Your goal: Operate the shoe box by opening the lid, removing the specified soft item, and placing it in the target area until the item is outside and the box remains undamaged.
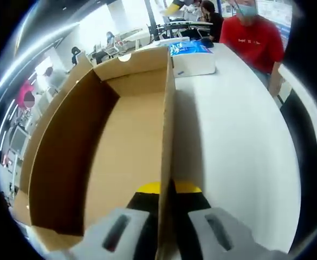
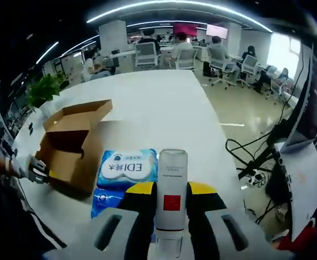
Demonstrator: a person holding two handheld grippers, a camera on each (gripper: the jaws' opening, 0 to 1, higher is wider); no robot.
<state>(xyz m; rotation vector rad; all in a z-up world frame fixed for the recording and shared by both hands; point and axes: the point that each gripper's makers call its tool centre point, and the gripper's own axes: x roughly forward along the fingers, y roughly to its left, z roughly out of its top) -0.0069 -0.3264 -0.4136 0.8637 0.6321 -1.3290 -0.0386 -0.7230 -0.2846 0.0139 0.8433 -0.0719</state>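
The open brown shoe box [image 1: 120,151] lies on the white table [image 1: 239,146] with its inside bare. My left gripper [image 1: 167,190] is shut on the box's right wall, one jaw inside and one outside. In the right gripper view the same box [image 2: 74,143] sits at the left, its lid flap raised, with the left gripper [image 2: 36,169] on its near wall. My right gripper [image 2: 172,190] is shut on a white tube [image 2: 172,168] with a red square label. Under the tube, a soft blue and white pack [image 2: 127,169] rests on the table beside the box.
A blue and white pack [image 1: 192,54] lies past the box's far end. A person in a red shirt [image 1: 253,38] stands at the table's far edge. Office chairs [image 2: 147,54] and seated people line the table's other end. Cables [image 2: 250,157] trail on the floor to the right.
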